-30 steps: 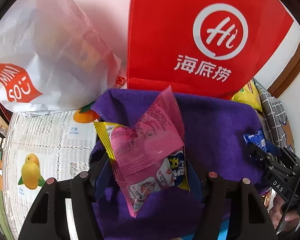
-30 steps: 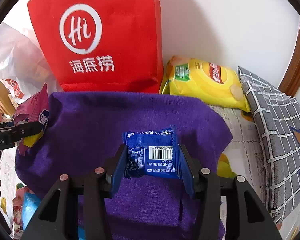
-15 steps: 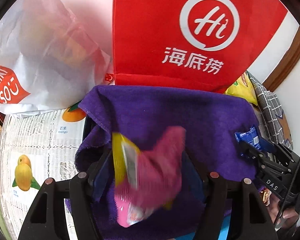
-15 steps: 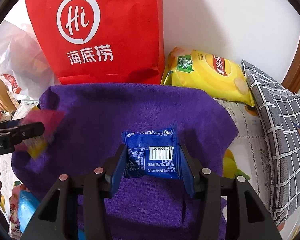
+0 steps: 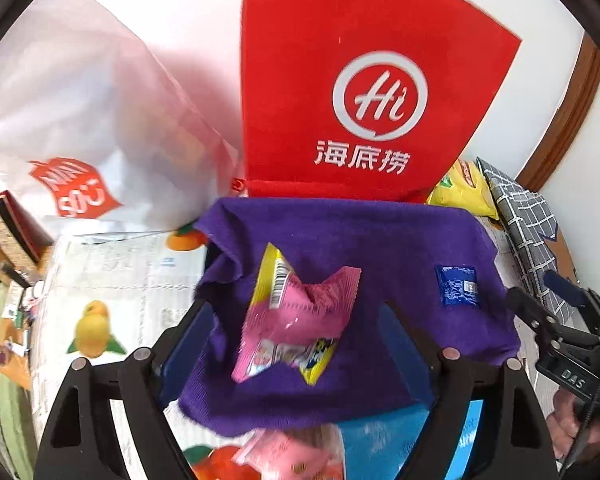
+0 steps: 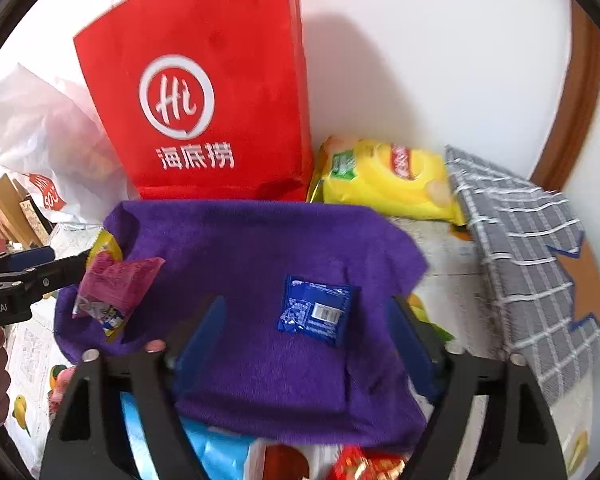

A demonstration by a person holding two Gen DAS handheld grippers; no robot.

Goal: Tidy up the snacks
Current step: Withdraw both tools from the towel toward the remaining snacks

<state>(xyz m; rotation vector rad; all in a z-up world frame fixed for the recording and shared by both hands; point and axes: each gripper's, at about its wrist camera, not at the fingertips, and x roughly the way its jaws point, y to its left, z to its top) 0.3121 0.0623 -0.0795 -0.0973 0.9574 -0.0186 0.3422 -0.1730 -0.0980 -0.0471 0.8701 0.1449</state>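
Noting both grippers, left gripper (image 5: 296,332) and right gripper (image 6: 304,328), jaws just opened wide: we see the pink packet (image 5: 296,320) and blue packet (image 6: 316,314) lying released on the purple towel (image 6: 240,240).

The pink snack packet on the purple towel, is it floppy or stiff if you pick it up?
Probably floppy: the pink snack packet lies crumpled and folded on the purple towel. Likely light, since the towel barely dents. Its shiny wrapper may be slippery.
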